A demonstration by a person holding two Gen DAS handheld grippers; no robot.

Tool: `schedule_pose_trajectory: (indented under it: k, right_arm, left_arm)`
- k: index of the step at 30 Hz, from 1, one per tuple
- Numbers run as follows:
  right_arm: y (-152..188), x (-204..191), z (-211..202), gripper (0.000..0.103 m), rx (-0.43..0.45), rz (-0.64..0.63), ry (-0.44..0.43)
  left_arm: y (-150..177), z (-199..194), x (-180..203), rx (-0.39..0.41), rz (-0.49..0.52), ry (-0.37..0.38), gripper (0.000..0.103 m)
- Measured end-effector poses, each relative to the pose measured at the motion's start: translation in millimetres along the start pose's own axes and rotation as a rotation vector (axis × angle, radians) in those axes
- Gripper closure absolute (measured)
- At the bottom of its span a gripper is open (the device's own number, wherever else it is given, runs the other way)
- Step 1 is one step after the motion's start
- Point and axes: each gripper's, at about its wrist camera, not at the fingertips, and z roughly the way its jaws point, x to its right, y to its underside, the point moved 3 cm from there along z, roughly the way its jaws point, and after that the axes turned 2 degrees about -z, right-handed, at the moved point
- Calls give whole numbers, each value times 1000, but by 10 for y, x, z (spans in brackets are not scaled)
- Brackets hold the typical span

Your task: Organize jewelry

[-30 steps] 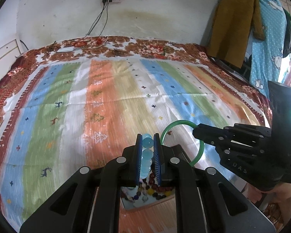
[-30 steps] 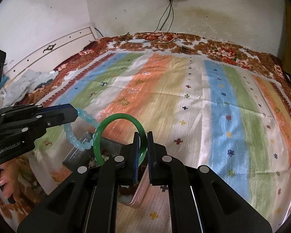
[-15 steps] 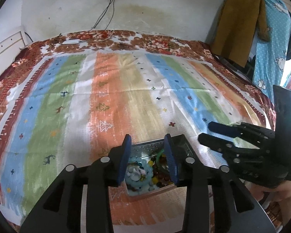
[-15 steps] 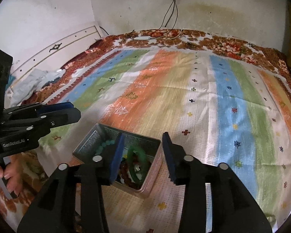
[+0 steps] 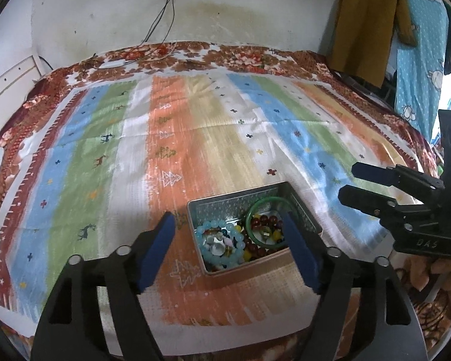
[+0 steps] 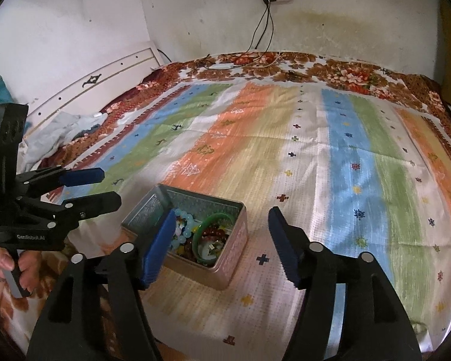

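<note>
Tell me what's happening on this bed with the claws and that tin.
A person is sorting jewelry with a claw in each hand. The left claw and right claw have just been opening and now hold nothing. The pale blue bead bracelet and green bangle lie in the open metal tin among other beads, on the striped bedspread.

A rectangular metal tin (image 5: 300,210), lid off, sits flat on the striped cloth just ahead of the left gripper (image 5: 228,234), between its spread fingers. Inside lie a pale blue bead bracelet (image 5: 222,245) on the tin's left side, a green bangle (image 5: 263,221) tilted on the right, and loose red and yellow beads (image 5: 257,248) beneath them.
</note>
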Motion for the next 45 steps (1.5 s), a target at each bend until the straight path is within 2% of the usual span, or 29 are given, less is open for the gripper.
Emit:
schedule_pose_trajectory:
  k: [6,13,25,45]
  right_arm:
    - [53,16,-71,22,9,5,0]
    - [99,-27,-136,13,23,-14,-9]
    - [172,42,-179,12,15,40,-24]
    - [230,-17,-228,12,25,12,-17]
  left_arm:
    - [55,-53,57,20,28,-23,11]
    - [95,-97,79,28,35,-54,6]
    - [111,-178,69,75,22,-96,6]
    - [145,-132,122,51,53,-109,6]
